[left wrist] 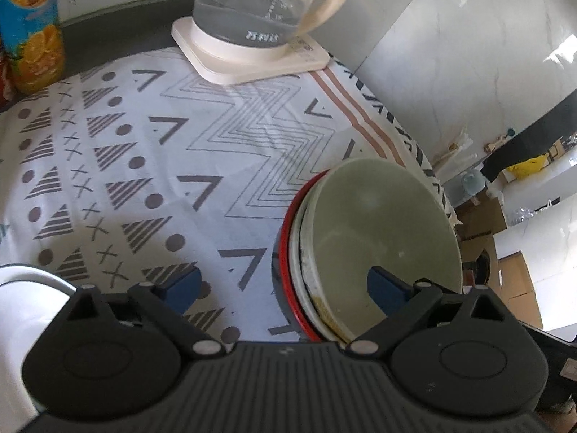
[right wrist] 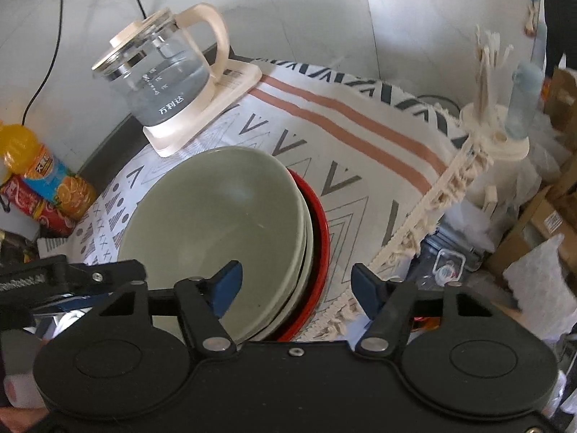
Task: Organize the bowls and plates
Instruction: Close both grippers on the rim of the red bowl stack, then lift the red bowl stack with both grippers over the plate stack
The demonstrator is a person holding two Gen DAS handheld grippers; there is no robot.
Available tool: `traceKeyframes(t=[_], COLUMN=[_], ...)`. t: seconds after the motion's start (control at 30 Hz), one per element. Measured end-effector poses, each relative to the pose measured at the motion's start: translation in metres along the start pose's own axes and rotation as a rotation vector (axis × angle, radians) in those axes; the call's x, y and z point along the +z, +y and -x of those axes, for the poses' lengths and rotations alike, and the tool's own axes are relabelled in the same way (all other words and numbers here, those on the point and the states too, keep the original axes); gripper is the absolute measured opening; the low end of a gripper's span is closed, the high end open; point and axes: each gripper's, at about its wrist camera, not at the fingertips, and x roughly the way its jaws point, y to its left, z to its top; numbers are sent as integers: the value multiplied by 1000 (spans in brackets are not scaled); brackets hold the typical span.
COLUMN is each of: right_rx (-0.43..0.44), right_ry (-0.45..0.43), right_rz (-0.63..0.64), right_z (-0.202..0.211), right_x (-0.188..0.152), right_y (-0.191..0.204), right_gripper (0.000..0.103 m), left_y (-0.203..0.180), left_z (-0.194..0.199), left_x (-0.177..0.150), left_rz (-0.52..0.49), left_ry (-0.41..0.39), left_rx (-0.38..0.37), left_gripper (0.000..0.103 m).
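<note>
On the patterned tablecloth (left wrist: 151, 166), near its fringed right-hand edge, a stack of dishes is sitting: a pale green bowl (right wrist: 216, 231) on top, a second bowl of the same pale colour nested just under it, and a red plate (right wrist: 319, 223) at the bottom, its rim showing around the bowls. In the left wrist view the same green bowl (left wrist: 382, 231) is appearing on the right side, with the red plate (left wrist: 288, 252) peeking out along its left edge.

The left gripper (left wrist: 285, 285) is hovering with its jaws spread wide; one blue fingertip (left wrist: 384, 287) is lying over the inside of the green bowl and the other over the cloth to the left of the stack, so nothing is being pinched. The right gripper (right wrist: 294, 287) is likewise standing released, its jaws apart; one blue fingertip (right wrist: 225, 283) is showing over the bowl's inside and the other over the fringe at the cloth's edge, with the rims of the stack between them.

Behind the stack, a glass kettle (right wrist: 162, 83) with a cream handle is standing on its cream base, holding water. An orange juice bottle (right wrist: 43, 176) is standing at the far left, beside a red packet. A white dish (left wrist: 25, 299) is showing partly at the lower left corner of the left wrist view.
</note>
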Motion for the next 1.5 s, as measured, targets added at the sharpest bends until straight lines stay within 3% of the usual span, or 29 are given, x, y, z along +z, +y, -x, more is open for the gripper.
traceKeyframes(t=[0.13,0.3,0.37,0.6,0.93,1.5], right_rx=[10,3,7,1,33,134], right_ry=[27,75,95,122,142,155], right_rz=[-11,3,5,20,48,127], right_z=[-11,-26,-33,-45,-43,-32], right_x=[2,3,2,5,12,16], right_y=[-2,-2,-2,-3,-5,25], right_gripper=[63,50,44,38,31,29], left_y=[-1,3,5,5,1,23], left_z=[-12,-26,-30,-45,-36,14], left_x=[2,2,1,-2,-5,-17], left_rz=[6,51,67,98,118,231], left_ry=[16,51,57,91,72,-46], left_rx=[-6,-14,-13,-21,17,72], left_gripper=[89,64,60,32,28,28])
